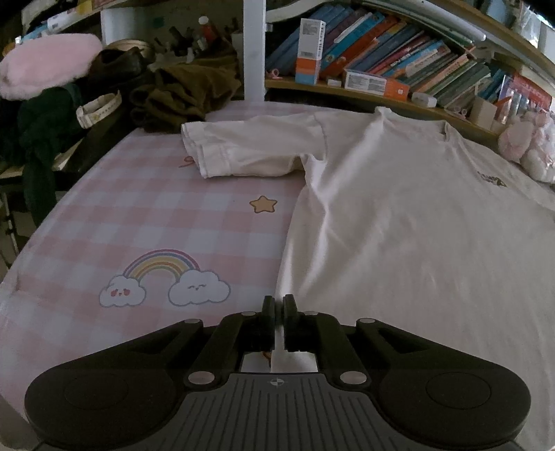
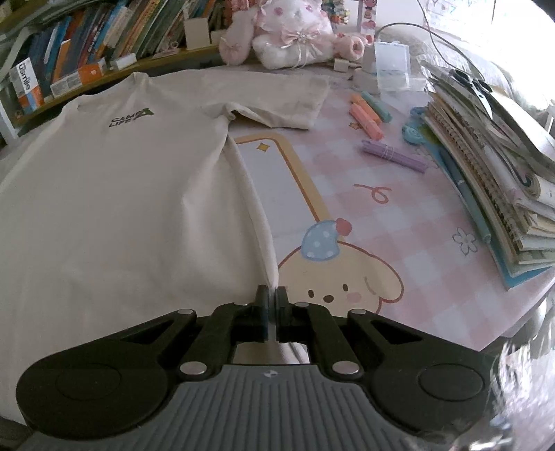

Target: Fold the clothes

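A white T-shirt (image 1: pixel 399 215) lies flat and face up on a pink checked table cover (image 1: pixel 166 222), both short sleeves spread out. It has a small dark chest logo (image 2: pixel 130 117). My left gripper (image 1: pixel 278 305) is shut on the shirt's left side edge near the hem. My right gripper (image 2: pixel 271 295) is shut on the shirt (image 2: pixel 121 208) at its right side edge near the hem, where the cloth rises in a ridge into the jaws.
Dark and brown clothes (image 1: pixel 180 90) and a pink fluffy item (image 1: pixel 45 66) are piled at the far left. A bookshelf (image 1: pixel 399 59) runs along the back. A plush toy (image 2: pixel 288 31), coloured markers (image 2: pixel 367 114) and a stack of notebooks (image 2: pixel 492 173) lie to the right.
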`<control>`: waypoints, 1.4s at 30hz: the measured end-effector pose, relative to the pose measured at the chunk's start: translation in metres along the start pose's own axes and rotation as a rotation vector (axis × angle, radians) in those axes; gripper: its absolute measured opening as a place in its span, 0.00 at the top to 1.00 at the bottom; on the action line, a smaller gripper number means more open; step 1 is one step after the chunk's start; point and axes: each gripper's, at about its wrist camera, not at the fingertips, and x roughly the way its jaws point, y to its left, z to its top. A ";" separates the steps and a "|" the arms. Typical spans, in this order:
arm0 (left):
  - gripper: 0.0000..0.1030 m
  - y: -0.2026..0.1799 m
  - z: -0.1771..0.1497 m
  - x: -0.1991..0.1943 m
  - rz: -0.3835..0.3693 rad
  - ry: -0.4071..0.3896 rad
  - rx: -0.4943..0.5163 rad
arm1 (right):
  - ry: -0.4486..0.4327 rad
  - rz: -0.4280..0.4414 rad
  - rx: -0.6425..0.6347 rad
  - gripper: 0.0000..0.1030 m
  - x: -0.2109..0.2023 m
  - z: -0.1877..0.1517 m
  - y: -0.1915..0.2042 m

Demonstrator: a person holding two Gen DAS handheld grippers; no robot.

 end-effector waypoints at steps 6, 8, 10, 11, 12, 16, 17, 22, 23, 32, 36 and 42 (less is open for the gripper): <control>0.65 -0.007 0.005 -0.011 0.024 -0.019 -0.001 | -0.061 -0.016 0.031 0.62 -0.013 0.001 0.004; 0.49 -0.013 0.010 -0.020 0.024 -0.056 0.014 | -0.094 -0.013 0.031 0.56 -0.021 0.002 0.008; 0.40 -0.020 0.015 -0.027 0.016 -0.089 0.032 | -0.112 -0.004 0.025 0.48 -0.027 0.003 0.014; 0.33 -0.025 0.016 -0.031 0.008 -0.101 0.042 | -0.120 0.001 0.023 0.45 -0.030 0.004 0.016; 0.27 -0.031 0.017 -0.034 -0.001 -0.112 0.052 | -0.130 0.006 0.018 0.44 -0.032 0.005 0.020; 0.21 -0.054 0.016 -0.040 -0.032 -0.126 0.099 | -0.163 0.012 -0.003 0.39 -0.042 0.006 0.033; 0.20 -0.059 0.014 -0.041 -0.039 -0.124 0.111 | -0.170 0.014 -0.008 0.38 -0.044 0.006 0.036; 0.17 -0.082 0.004 -0.042 -0.089 -0.100 0.142 | -0.175 0.016 -0.028 0.29 -0.050 0.002 0.044; 0.17 -0.087 0.002 -0.042 -0.099 -0.093 0.145 | -0.176 0.016 -0.032 0.29 -0.052 0.001 0.046; 0.16 -0.102 -0.008 -0.042 -0.126 -0.069 0.179 | -0.162 0.005 -0.049 0.23 -0.057 -0.006 0.049; 0.16 -0.102 -0.008 -0.038 -0.130 -0.050 0.156 | -0.152 0.001 -0.040 0.23 -0.055 -0.006 0.046; 0.16 -0.111 -0.006 -0.034 -0.133 -0.035 0.155 | -0.137 0.000 -0.032 0.23 -0.048 -0.004 0.038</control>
